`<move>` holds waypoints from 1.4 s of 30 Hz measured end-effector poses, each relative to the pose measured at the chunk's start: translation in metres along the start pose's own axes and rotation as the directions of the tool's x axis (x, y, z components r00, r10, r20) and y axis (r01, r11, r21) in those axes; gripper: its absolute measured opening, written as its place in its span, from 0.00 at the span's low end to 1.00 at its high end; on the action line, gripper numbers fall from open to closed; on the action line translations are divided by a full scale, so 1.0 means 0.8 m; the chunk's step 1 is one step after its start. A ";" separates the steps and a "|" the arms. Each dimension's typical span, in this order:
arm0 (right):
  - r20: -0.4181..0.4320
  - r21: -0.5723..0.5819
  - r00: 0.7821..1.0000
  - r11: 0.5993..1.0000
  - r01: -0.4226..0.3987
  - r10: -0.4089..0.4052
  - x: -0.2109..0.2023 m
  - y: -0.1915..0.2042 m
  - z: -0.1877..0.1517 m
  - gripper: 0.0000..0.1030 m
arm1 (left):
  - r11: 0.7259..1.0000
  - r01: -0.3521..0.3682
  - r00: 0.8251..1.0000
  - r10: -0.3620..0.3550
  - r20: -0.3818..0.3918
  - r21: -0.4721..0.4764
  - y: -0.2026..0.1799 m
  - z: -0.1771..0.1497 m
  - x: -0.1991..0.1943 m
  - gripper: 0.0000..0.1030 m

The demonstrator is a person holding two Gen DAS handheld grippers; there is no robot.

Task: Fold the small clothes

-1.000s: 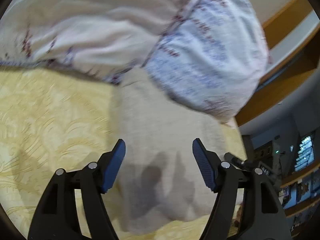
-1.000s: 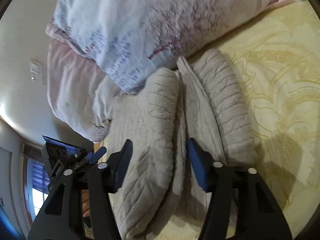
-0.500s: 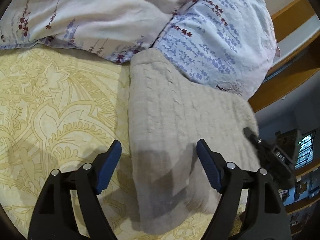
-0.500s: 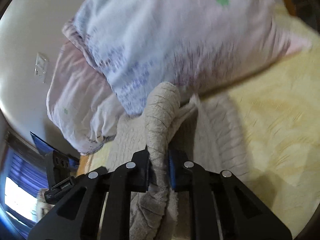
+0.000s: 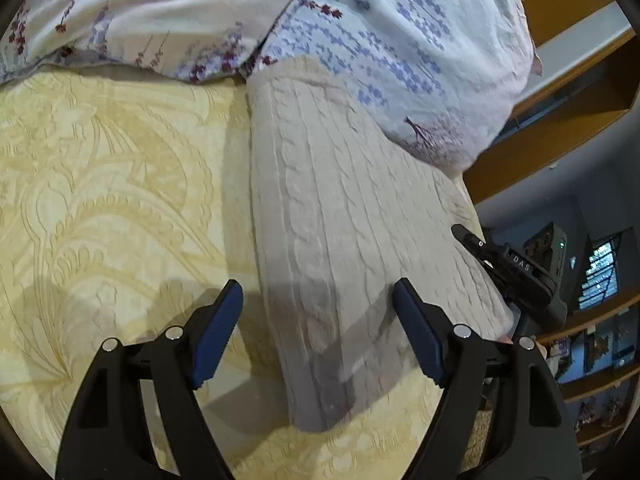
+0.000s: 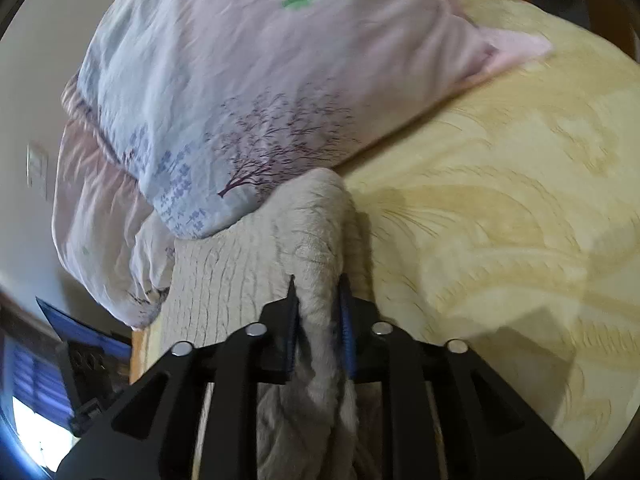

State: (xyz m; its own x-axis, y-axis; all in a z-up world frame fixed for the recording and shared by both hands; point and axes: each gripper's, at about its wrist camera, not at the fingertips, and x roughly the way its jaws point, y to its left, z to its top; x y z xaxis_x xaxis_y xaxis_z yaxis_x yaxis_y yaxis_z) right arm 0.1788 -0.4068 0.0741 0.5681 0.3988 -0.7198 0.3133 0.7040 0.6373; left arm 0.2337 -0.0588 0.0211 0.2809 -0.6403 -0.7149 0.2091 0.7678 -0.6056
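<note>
Left wrist view looks down on a cream cable-knit sweater [image 5: 340, 216] lying on the yellow patterned bedspread [image 5: 104, 184], its far end tucked against the floral pillows [image 5: 392, 40] at the head of the bed and one long side running close to the bed's edge. It reads as a long, narrow panel, so the side folds seem to me already in, with the lengthwise fold still to make. The left gripper [image 5: 318, 332] hovers over the near end, its blue pads wide apart on either side of the knit and gripping nothing.

From the right wrist view, the right gripper [image 6: 320, 312] has a thick bunch of the sweater [image 6: 224, 276] pinched between its pads, pulled up into a ridge above the flat part. Its jaws are easing open a little, though the fabric remains caught between them and the pads press on it.

My guess is the job sits somewhere past halfway: the raised portion needs to be carried over and laid down, then the near end brought up and the whole thing smoothed.
</note>
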 end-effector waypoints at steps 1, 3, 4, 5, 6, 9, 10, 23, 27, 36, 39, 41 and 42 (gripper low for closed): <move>0.014 0.010 1.000 1.000 -0.006 0.005 -0.012 -0.002 -0.002 0.27 | 1.000 0.005 1.000 -0.005 -0.004 0.000 0.000 -0.003 -0.002 0.75; 0.033 0.016 0.999 0.999 -0.042 0.042 -0.041 -0.006 -0.009 0.42 | 1.000 0.021 1.000 -0.021 -0.009 0.002 0.001 -0.009 -0.006 0.74; 0.038 0.014 0.998 0.998 -0.058 0.058 -0.054 -0.007 -0.014 0.45 | 1.000 0.028 1.000 -0.028 -0.011 0.001 0.003 -0.013 -0.009 0.73; 0.029 0.008 0.996 0.996 -0.084 0.083 -0.068 -0.007 -0.023 0.45 | 0.999 0.038 0.999 -0.038 -0.012 0.002 0.003 -0.017 -0.011 0.73; 0.016 0.004 0.995 0.995 -0.099 0.099 -0.075 -0.007 -0.030 0.45 | 0.999 0.044 0.999 -0.044 -0.016 0.005 0.001 -0.018 -0.011 0.71; -0.029 -0.012 0.992 0.993 -0.121 0.121 -0.090 -0.003 -0.052 0.45 | 0.999 0.051 0.998 -0.050 -0.035 0.018 -0.002 -0.030 -0.011 0.68; -0.041 -0.013 0.991 0.992 -0.128 0.127 -0.091 -0.003 -0.058 0.45 | 0.998 0.052 0.998 -0.051 -0.040 0.018 -0.006 -0.031 -0.007 0.67; 0.016 -0.112 0.997 0.991 -0.069 0.072 -0.105 0.002 -0.081 0.10 | 0.995 0.103 0.992 -0.102 -0.074 0.015 0.006 -0.052 -0.007 0.17; -0.055 -0.045 0.998 0.999 0.010 -0.013 -0.076 -0.033 -0.085 0.10 | 0.994 0.098 0.993 -0.093 -0.075 0.056 0.006 -0.057 -0.009 0.15; -0.010 -0.010 1.000 1.000 -0.020 0.020 -0.078 -0.021 -0.030 0.54 | 0.995 0.072 0.997 -0.073 0.023 0.062 0.014 -0.036 -0.044 0.64; -0.028 0.020 0.999 0.999 -0.026 0.027 -0.047 -0.014 0.006 0.54 | 0.996 0.088 0.995 -0.088 0.050 -0.010 0.023 -0.008 -0.041 0.68; -0.056 0.038 0.998 0.999 -0.029 0.031 -0.025 -0.013 0.019 0.54 | 0.994 0.095 0.995 -0.092 0.050 -0.058 0.028 0.013 -0.029 0.69; -0.068 0.043 0.998 0.999 -0.015 0.018 -0.013 -0.012 0.025 0.54 | 0.993 0.091 0.995 -0.088 0.048 -0.071 0.029 0.020 -0.024 0.69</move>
State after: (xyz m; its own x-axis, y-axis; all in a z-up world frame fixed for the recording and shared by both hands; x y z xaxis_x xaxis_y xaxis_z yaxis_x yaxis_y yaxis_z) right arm 0.1854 -0.4297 0.0808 0.5205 0.4504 -0.7255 0.3373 0.6721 0.6592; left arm 0.2479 -0.0286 0.0266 0.3058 -0.7039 -0.6411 0.1672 0.7026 -0.6916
